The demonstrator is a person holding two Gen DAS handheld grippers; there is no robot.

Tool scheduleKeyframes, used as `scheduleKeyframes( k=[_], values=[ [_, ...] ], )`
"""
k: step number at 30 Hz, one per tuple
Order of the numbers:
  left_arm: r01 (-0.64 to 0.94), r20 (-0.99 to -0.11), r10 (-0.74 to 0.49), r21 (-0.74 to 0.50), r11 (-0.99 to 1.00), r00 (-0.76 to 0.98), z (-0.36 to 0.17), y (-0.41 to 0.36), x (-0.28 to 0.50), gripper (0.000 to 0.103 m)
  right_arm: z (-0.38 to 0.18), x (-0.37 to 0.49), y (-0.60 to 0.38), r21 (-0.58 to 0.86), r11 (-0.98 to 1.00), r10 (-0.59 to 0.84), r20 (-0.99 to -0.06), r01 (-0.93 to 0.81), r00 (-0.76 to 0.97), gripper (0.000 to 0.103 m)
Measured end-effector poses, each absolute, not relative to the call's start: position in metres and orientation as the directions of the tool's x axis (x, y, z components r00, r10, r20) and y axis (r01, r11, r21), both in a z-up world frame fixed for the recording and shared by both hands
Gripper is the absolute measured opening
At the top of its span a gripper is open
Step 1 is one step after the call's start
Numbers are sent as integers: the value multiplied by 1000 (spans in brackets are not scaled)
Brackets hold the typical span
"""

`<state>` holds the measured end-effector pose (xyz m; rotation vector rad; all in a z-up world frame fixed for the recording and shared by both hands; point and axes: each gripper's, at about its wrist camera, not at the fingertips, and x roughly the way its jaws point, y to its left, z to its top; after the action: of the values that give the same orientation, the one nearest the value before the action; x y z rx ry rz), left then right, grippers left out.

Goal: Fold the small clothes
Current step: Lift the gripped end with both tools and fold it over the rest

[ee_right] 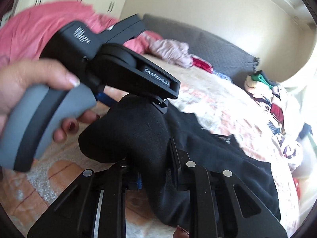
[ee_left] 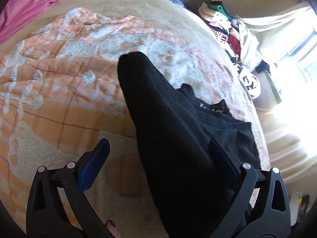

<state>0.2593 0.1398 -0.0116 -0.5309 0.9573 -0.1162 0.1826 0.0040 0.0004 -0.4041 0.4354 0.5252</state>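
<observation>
A black garment point(ee_left: 174, 130) lies half-gathered on a bed point(ee_left: 138, 6) covered by an orange-and-white blanket point(ee_left: 59, 75), its folding barely begun, judging by the bunched cloth and loose edges. Part of it rises in a dark, ribbed ridge between the two grippers, while the rest spreads rumpled toward the bed's window side, a scrap of white lettering showing on one flap.

The left gripper point(ee_left: 158, 150), seen from its own camera, stands wide open, its blue-padded finger clear of the fabric and the other finger against the cloth without pinching it. From the right wrist view, a hand point(ee_right: 21, 87) holds that gripper by its grey handle above the raised fold. The right gripper point(ee_right: 150, 158) has its jaws drawn close on a thick hump of the black fabric, which fills the gap between the fingers.

No neat fold is visible yet; the garment must still be flattened and folded. A pile of mixed clothes point(ee_left: 223, 29) waits at the far edge.
</observation>
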Motion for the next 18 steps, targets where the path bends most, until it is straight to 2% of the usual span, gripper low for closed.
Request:
scheduleKeyframes(
  k=[1, 3, 4, 5, 11, 18],
  values=[
    [-110, -726, -356, -508, 854, 588, -5, 131, 260, 87, 5, 182, -6, -237, 806, 390, -476, -542, 789, 19],
    [-51, -686, -421, -554, 831, 593, 6, 111, 263, 61, 13, 180, -26, -190, 839, 386, -454, -510, 803, 19],
    [-14, -661, -463, -582, 813, 590, 13, 97, 266, 53, 17, 180, -36, -162, 852, 386, -449, -498, 806, 19],
    [9, -651, -486, -593, 805, 584, 18, 85, 268, 40, 19, 181, -46, -135, 865, 384, -444, -484, 810, 19],
    [96, -672, -494, -537, 838, 551, 44, 4, 286, 33, 26, 178, -109, 36, 929, 349, -408, -367, 844, 19],
    [126, -755, -447, -445, 887, 479, 28, -71, 312, 33, 7, 192, -180, 305, 919, 373, -463, -250, 804, 19]
  ],
)
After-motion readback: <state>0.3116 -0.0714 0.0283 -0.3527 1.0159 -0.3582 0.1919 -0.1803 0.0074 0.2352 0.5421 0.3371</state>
